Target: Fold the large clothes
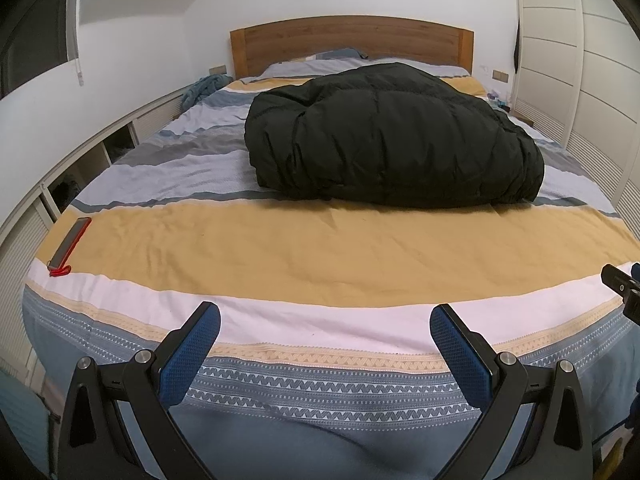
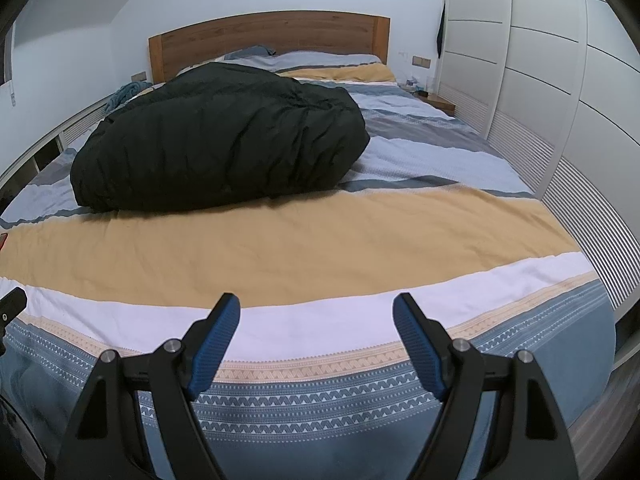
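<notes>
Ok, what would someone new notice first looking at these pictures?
The bulky black puffer coat heaped mid-bed on the striped bedspread. Next, a red-cased phone at the bed's left edge, and both grippers, left and right, open over the foot of the bed.

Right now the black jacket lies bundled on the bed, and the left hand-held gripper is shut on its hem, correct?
Not quite. The black jacket lies bundled on the bed, but the left hand-held gripper is open and apart from it, as the left wrist view shows.

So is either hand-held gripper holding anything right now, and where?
Nothing. The left hand-held gripper and right hand-held gripper are open, well short of the black jacket.
</notes>
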Demonstrator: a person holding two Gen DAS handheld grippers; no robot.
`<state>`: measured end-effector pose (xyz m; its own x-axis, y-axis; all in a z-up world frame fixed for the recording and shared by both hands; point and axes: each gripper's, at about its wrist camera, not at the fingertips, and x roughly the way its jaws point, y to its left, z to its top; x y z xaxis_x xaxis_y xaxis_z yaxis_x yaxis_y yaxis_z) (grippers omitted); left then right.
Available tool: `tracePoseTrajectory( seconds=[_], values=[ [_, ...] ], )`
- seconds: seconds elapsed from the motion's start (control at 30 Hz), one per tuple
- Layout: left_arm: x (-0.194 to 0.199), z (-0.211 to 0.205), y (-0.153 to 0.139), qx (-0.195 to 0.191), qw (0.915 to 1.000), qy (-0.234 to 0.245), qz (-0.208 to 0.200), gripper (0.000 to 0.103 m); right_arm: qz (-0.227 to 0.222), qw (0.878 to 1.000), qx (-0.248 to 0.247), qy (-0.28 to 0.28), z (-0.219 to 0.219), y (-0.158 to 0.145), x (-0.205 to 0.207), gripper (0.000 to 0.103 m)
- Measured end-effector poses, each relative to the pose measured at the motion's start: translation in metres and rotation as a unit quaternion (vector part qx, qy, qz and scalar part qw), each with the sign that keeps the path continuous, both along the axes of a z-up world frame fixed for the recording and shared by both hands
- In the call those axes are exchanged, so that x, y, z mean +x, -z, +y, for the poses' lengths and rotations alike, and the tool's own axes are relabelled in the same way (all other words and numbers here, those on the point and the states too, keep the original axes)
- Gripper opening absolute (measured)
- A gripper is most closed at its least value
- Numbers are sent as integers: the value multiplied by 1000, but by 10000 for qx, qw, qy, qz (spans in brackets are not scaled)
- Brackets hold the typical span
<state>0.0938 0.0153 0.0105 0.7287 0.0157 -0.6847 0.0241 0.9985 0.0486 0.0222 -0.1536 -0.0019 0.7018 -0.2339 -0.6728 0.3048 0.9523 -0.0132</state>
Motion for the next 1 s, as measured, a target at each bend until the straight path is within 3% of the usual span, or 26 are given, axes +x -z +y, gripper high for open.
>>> tracePoseTrajectory(
  seconds=[1.0],
  values=[
    [-6,1,-1,31,10000,27,-21,102,-29,10000,-19,4,-3,-7,-7,78]
  ],
)
